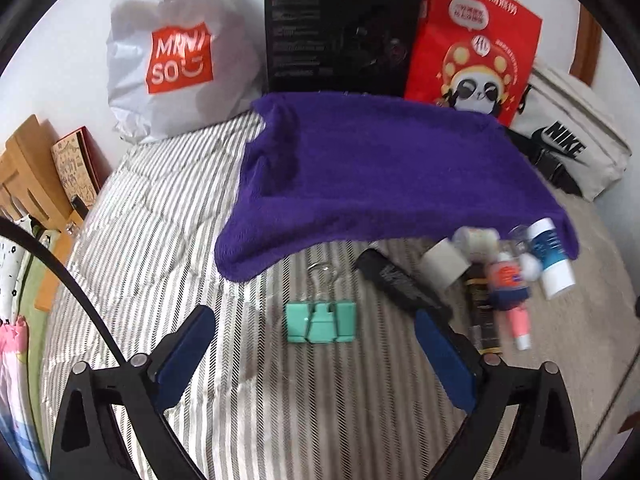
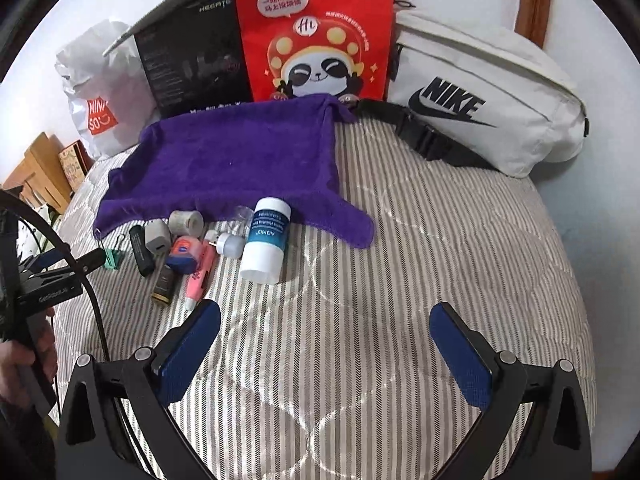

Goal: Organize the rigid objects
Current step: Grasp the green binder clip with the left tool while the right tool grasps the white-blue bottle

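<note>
Small items (image 1: pixel 504 276) motion-blurred; binder clip (image 2: pixel 112 256) partly hidden behind left hand-held gripper (image 2: pixel 60 276).

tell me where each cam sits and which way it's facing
Left wrist: on the left gripper, angled down at the striped bed, green binder clip ahead between its open blue pads.
Right wrist: on the right gripper, angled down at bare bedding, jaws open; left gripper and a hand at its left edge.
Shared: purple towel, white bottle, red bag.

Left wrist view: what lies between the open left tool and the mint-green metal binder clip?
Nothing: only bare striped quilt separates the left tool from the mint-green metal binder clip, which sits ahead between its spread blue pads, untouched.
</note>
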